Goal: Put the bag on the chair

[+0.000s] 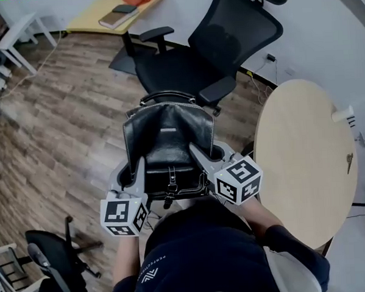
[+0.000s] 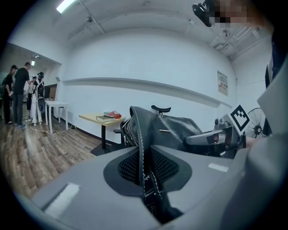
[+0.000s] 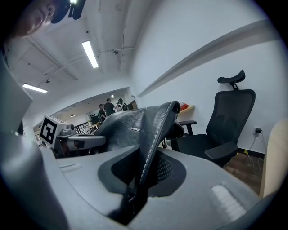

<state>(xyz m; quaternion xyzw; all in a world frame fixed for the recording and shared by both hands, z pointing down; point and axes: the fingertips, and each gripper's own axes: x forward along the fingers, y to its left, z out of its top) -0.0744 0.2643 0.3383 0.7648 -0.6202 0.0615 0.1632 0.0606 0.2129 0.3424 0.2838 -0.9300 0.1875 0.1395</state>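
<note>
Two clamps on one bag [image 1: 169,140], aloft just short of the chair [image 1: 178,69].
Left gripper [image 1: 135,172] and right gripper [image 1: 203,159] pinching its side seams; liable to slide off the near edge if released early.

The person holds a gripper out in front of the chest at each side of the bag [image 1: 167,140]. The left gripper [image 1: 135,172] is clamped on the bag's left stitched edge, the right gripper [image 1: 200,156] on its right edge, both pointing away from the body and slightly downward
</note>
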